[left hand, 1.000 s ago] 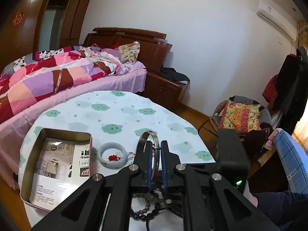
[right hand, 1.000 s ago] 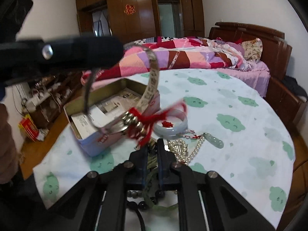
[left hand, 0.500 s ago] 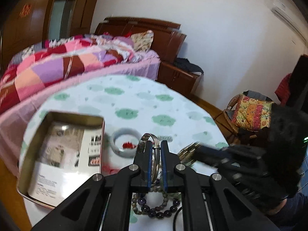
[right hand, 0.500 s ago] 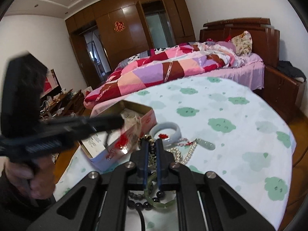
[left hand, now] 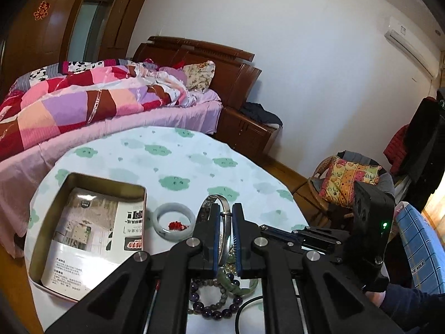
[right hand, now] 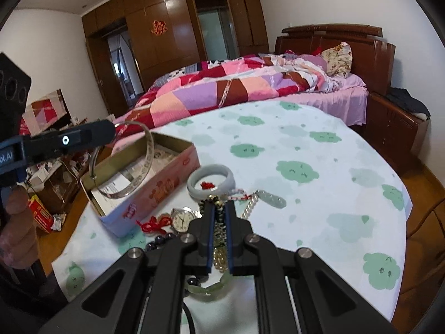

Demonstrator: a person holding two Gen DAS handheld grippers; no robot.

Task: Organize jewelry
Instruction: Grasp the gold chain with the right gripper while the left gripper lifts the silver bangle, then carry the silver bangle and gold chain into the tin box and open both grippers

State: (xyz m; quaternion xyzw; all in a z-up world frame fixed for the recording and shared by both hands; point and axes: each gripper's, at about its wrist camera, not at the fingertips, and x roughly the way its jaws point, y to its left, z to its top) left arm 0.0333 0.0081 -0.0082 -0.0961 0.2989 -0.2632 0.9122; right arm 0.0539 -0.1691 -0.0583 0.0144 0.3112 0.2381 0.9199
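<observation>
My left gripper [left hand: 223,208] is shut on a silver bangle [left hand: 222,203] and holds it in the air. In the right wrist view the bangle [right hand: 148,150] hangs over the open tin box [right hand: 178,164]. The tin [left hand: 55,208] holds printed leaflets. A pale jade bangle [left hand: 173,221] with a red knot lies right of the tin. My right gripper [right hand: 218,208] has its jaws close together above a pile of bead bracelets [right hand: 219,222]; whether it grips one is hidden. A watch [right hand: 182,218], a pearl strand and a jade pendant [right hand: 274,199] lie nearby.
The round table [right hand: 319,150] has a white cloth with green clouds. A bed with a patchwork quilt [right hand: 236,83] stands behind it. A chair with a cushion [left hand: 347,183] stands right of the table. The right gripper's body [left hand: 370,228] is close beside my left one.
The left gripper has carried the silver bangle left, from in front of the right camera to above the tin. The red-tasselled part is no longer on it; the right gripper has drawn back.
</observation>
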